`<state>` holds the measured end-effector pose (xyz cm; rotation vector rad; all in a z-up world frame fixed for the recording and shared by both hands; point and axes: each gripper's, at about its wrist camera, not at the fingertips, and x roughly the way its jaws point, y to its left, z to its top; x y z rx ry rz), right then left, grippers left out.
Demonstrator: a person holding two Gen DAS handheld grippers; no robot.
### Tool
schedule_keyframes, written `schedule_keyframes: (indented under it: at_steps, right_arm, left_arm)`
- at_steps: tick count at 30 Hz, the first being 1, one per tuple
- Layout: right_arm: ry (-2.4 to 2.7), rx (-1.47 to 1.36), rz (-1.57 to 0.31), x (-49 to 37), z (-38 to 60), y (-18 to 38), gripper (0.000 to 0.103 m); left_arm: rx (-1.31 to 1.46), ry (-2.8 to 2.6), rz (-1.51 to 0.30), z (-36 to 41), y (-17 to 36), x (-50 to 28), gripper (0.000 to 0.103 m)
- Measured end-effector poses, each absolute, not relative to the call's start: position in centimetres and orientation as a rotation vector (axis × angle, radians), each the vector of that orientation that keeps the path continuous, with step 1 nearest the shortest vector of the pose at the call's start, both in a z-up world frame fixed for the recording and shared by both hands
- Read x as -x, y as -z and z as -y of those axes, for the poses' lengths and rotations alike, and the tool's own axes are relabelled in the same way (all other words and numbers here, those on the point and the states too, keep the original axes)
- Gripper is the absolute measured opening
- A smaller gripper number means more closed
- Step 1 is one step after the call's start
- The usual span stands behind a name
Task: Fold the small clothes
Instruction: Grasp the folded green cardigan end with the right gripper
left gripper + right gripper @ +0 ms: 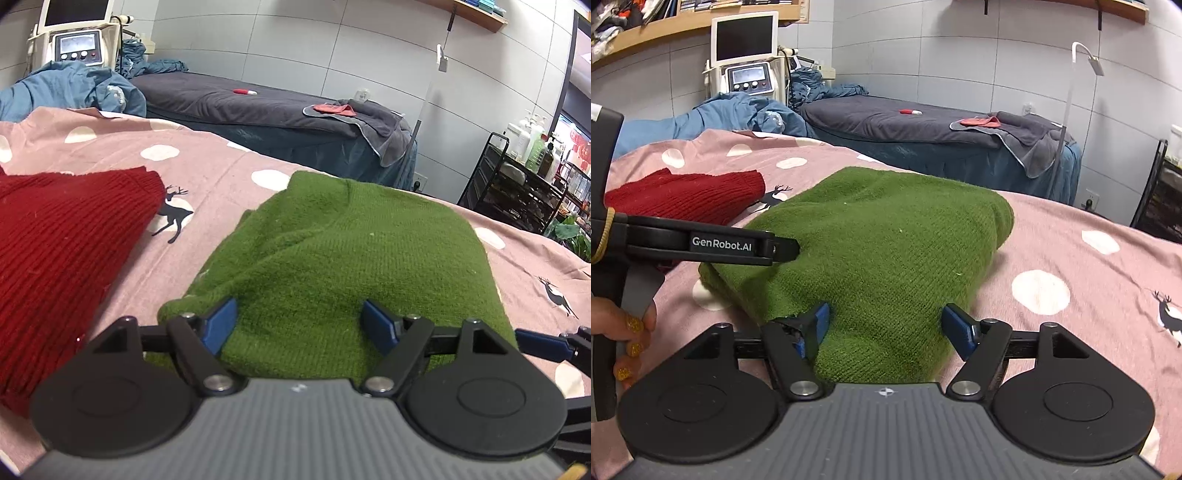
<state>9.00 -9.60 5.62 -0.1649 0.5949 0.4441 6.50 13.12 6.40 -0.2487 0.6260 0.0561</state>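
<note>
**Inspector A:** The green sweater lies folded into a thick bundle on the bed, on its pink dotted sheet. The near edge sits between the fingers of both tools. The left hand-held gripper stands wide, blue pads on either side of the knit but not pinching it. The right hand-held gripper is the same: spread wide, nothing clamped.

**Inspector B:** Risks?

**Inspector A:** In my judgement, the bundle is bulky and soft. If only the top layer gets pinched, the lower layers could slide out and the fold open up. Uneven closing between the two sides could skew the edge.

**Inspector B:** Surroundings?

**Inspector A:** The red sweater lies near on the left, apart from the green one. A wide sweep could drag it along.
</note>
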Motion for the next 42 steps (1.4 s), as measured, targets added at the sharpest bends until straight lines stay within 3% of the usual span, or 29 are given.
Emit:
schedule_keyframes:
  at_steps: [4, 7, 14, 23, 31, 42]
  right_arm:
    - [-0.425, 0.046, -0.645, -9.4, 11.0, -5.5, 0.103]
    - [-0.413, -0.052, -0.669, -9.3, 12.3, -5.8, 0.103]
    - [-0.413, -0.24, -0.688, -8.5, 15.9, -6.7, 0.103]
    - [-0.407, -0.576, -0.781, -8.2, 20.6, -5.2, 0.103]
    - [-0.419, -0.846, -0.92, -7.7, 21.8, -1.6, 0.103]
    - [-0.43, -0.781, -0.96, -10.5, 20.2, -1.7, 0.103]
  left_arm:
    - [0.257, -0.026, -0.631, -12.7, -7.0, -6.0, 0.098]
    - [0.312, -0.023, -0.627, -12.9, -7.9, -4.9, 0.1]
    - [0.619, 0.019, -0.647, -16.6, -9.1, -1.7, 0.102]
    - [0.835, 0.016, -0.775, -17.0, -4.0, -0.3, 0.102]
    - [0.987, 0.07, -0.757, -15.9, -0.9, -2.0, 0.102]
    - [0.975, 0.003, -0.748, -16.8, -1.0, -6.2, 0.102]
